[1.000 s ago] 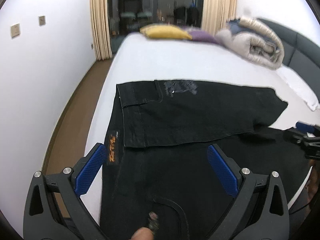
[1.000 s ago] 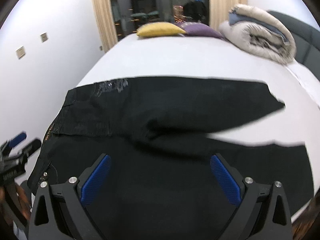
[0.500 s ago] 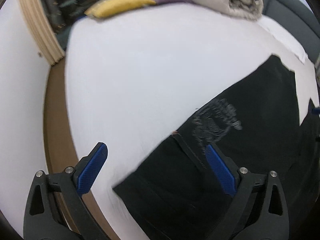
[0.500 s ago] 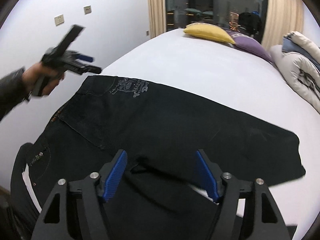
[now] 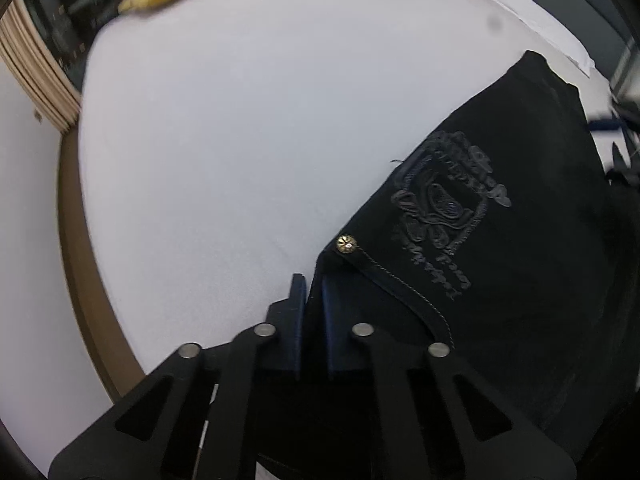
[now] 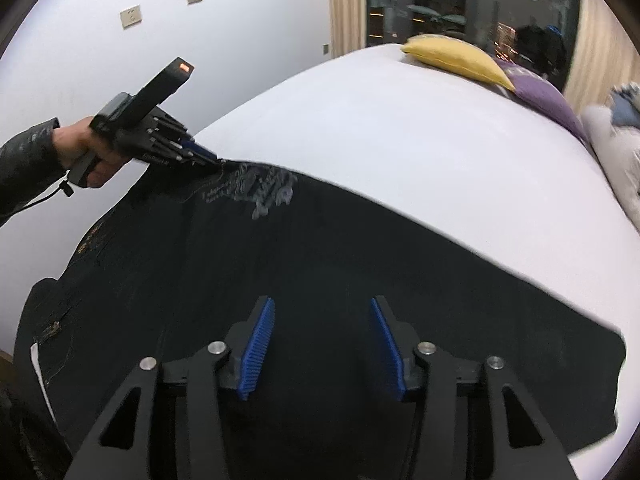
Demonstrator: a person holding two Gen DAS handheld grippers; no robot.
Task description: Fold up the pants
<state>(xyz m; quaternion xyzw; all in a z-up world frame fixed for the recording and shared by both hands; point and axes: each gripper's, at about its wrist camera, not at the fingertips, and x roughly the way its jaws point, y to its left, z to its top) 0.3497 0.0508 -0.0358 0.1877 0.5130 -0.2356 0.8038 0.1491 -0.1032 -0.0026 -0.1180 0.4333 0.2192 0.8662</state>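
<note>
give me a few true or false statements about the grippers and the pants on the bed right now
1. The left hand-held gripper is shut on the edge of the black pants. True.
2. The right hand-held gripper is clamped on the fabric. False: it is open, over the pants with nothing between its blue pads.
3. The pants lie on a white bed. True.
4. The embroidered crest lies by the leg hem. False: it is near the brass rivet at the pocket corner.
5. Both pillows are yellow. False: a yellow pillow lies beside a purple pillow.
</note>
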